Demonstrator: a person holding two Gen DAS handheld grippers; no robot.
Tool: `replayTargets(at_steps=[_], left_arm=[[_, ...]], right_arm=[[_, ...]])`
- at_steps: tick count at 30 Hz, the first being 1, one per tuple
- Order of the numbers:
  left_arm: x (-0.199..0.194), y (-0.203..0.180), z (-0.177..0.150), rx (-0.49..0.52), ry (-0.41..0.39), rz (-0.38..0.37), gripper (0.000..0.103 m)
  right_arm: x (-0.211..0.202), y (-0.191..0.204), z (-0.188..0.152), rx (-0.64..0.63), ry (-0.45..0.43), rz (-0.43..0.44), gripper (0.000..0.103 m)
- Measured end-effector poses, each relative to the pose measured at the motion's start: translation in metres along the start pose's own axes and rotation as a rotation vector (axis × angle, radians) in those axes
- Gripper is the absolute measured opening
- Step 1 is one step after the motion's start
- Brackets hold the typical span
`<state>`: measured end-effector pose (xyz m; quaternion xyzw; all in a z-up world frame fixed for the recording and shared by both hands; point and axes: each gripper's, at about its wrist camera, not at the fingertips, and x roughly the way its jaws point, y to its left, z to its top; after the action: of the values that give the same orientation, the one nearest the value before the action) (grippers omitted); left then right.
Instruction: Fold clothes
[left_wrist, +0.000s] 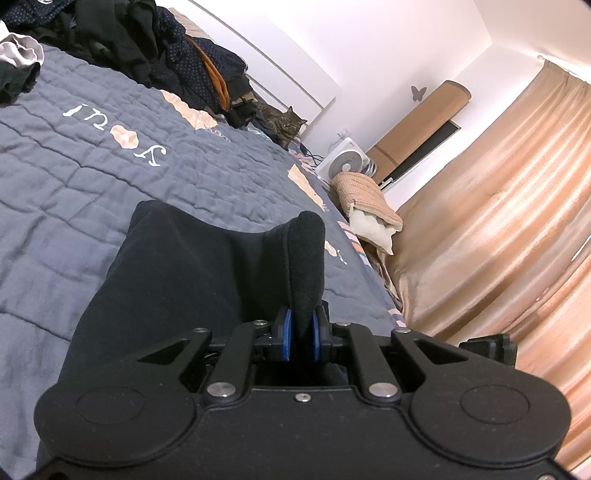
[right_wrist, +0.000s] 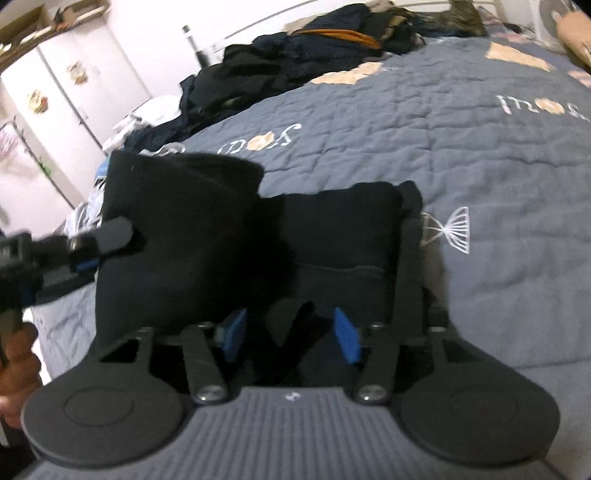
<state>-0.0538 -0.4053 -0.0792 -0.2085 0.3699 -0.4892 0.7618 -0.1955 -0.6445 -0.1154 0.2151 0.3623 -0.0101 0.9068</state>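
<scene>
A black garment (left_wrist: 184, 266) lies partly folded on a grey-blue quilted bed (left_wrist: 92, 166). My left gripper (left_wrist: 303, 332) is shut on a raised fold of it, and the cloth stands up between the blue pads. In the right wrist view the same black garment (right_wrist: 184, 229) spreads over the quilt (right_wrist: 443, 147). There the left gripper (right_wrist: 110, 243) holds the garment's left edge, with a person's hand (right_wrist: 18, 354) behind it. My right gripper (right_wrist: 291, 338) is open. A loose black fold sits between its blue pads (right_wrist: 347, 339) without being pressed.
A heap of dark clothes (left_wrist: 147, 44) (right_wrist: 295, 55) covers the far side of the bed. A tabby cat (left_wrist: 284, 125) sits by the wall. A white fan (left_wrist: 345, 162), a pillow (left_wrist: 369, 206) and tan curtains (left_wrist: 498, 221) stand beyond the bed. A white wardrobe (right_wrist: 55, 85) is at far left.
</scene>
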Motion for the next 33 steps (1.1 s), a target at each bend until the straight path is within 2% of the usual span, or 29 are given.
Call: replayTargets(at_steps=[1,3,4,5,11,13,14,18,21,27,30,32,33], left_arm=[[0.000,0.000,0.000,0.000,0.000,0.000,0.012],[0.000,0.001,0.000,0.000,0.000,0.000,0.012],[0.000,0.001,0.000,-0.001,0.000,0.000,0.012],[-0.001,0.001,0.000,-0.001,-0.001,-0.001,0.012],[-0.001,0.001,0.001,-0.003,-0.007,-0.012,0.012],[-0.002,0.001,0.001,-0.005,-0.008,-0.014,0.012],[-0.001,0.002,0.001,-0.005,-0.006,-0.012,0.012],[0.001,0.002,-0.001,-0.010,0.002,-0.009,0.012],[0.002,0.000,0.000,-0.007,0.000,-0.016,0.012],[0.014,-0.011,-0.003,0.020,0.032,-0.043,0.013],[0.016,-0.014,-0.004,0.055,0.063,-0.028,0.014],[0.015,-0.013,-0.003,0.054,0.066,-0.031,0.015],[0.013,-0.012,-0.002,0.047,0.064,-0.038,0.018]], right_arm=[[0.000,0.003,-0.001,-0.009,-0.002,-0.004,0.055],[0.000,0.005,-0.001,-0.014,0.002,-0.007,0.037],[0.000,0.005,-0.001,-0.011,0.005,-0.006,0.015],[-0.002,0.004,0.001,0.003,0.005,0.000,0.006],[-0.040,-0.002,0.013,0.059,-0.109,0.055,0.004],[-0.048,-0.004,0.016,0.060,-0.130,0.038,0.000],[-0.049,-0.006,0.016,0.064,-0.128,0.026,0.000],[-0.029,-0.022,0.007,0.094,-0.007,-0.042,0.001],[-0.023,-0.023,0.005,0.087,-0.004,-0.042,0.004],[-0.041,-0.029,0.015,0.185,-0.105,0.038,0.013],[-0.044,-0.033,0.017,0.214,-0.146,0.064,0.022],[-0.047,-0.036,0.018,0.242,-0.168,0.085,0.033],[-0.049,-0.036,0.019,0.252,-0.179,0.096,0.035]])
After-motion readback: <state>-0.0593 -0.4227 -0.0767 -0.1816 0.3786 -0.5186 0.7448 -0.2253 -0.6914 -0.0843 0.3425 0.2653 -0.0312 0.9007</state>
